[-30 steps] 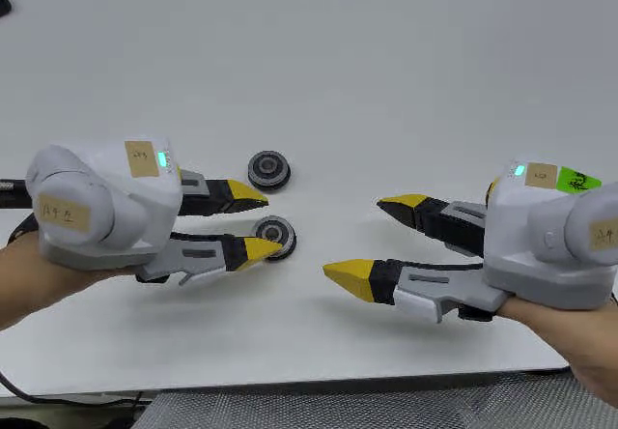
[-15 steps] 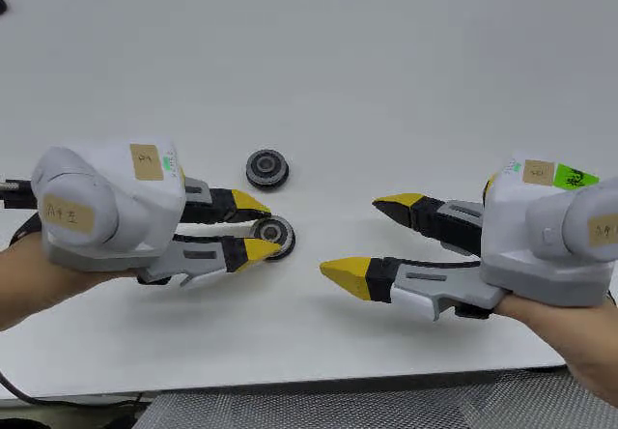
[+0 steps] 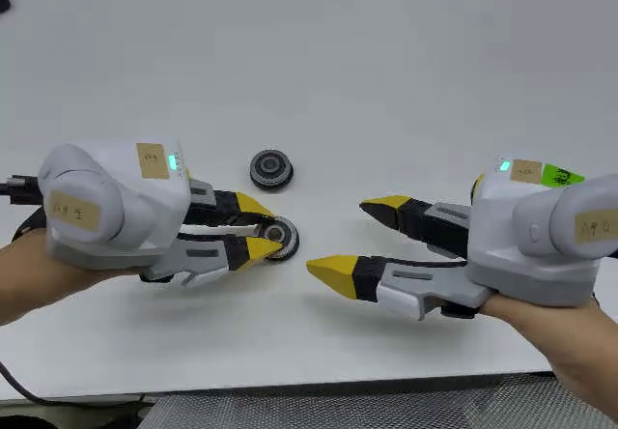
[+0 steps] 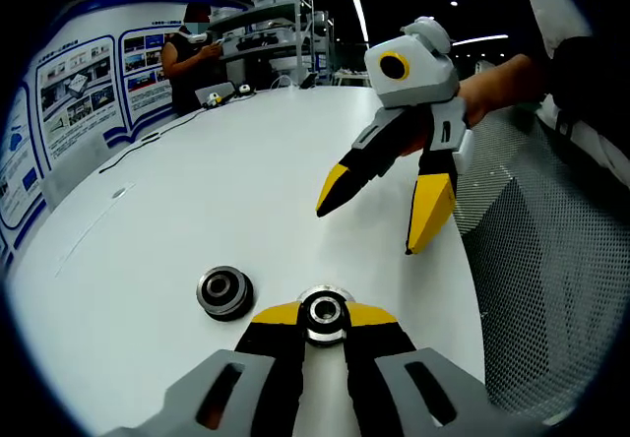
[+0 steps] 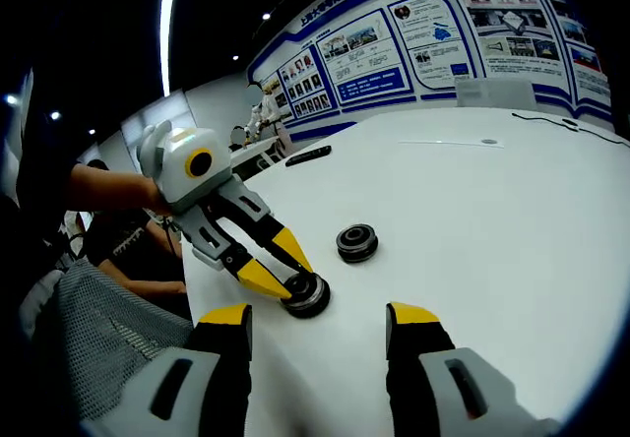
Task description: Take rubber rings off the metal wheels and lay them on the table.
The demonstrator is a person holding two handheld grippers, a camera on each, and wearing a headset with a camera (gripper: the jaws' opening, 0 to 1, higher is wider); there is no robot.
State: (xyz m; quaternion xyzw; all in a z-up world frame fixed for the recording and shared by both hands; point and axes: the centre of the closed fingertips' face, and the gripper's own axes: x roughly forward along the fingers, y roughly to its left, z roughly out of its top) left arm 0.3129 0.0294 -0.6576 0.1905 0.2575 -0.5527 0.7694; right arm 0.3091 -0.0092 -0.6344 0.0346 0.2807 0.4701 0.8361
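Observation:
Two metal wheels with black rubber rings lie on the white table. My left gripper (image 3: 259, 227) has its yellow tips closed on either side of the near wheel (image 3: 281, 237), which sits between the jaws in the left gripper view (image 4: 326, 313). The far wheel (image 3: 271, 169) lies free just behind it, also visible as the far wheel (image 4: 224, 291). My right gripper (image 3: 359, 241) is open a short way to the right of the near wheel, holding nothing. In the right gripper view the near wheel (image 5: 307, 295) sits ahead of the open jaws, pinched by the left gripper (image 5: 281, 265), with the far wheel (image 5: 357, 242) beyond.
The white table (image 3: 386, 81) stretches bare beyond the wheels; its front edge (image 3: 319, 383) runs just below both grippers. A black cable (image 3: 12, 189) trails at the left. A small black object (image 5: 307, 155) lies far back. A person (image 4: 187, 48) stands at the far end.
My left gripper's jaws have narrowed onto the near wheel. The right gripper has drifted a little left, toward it.

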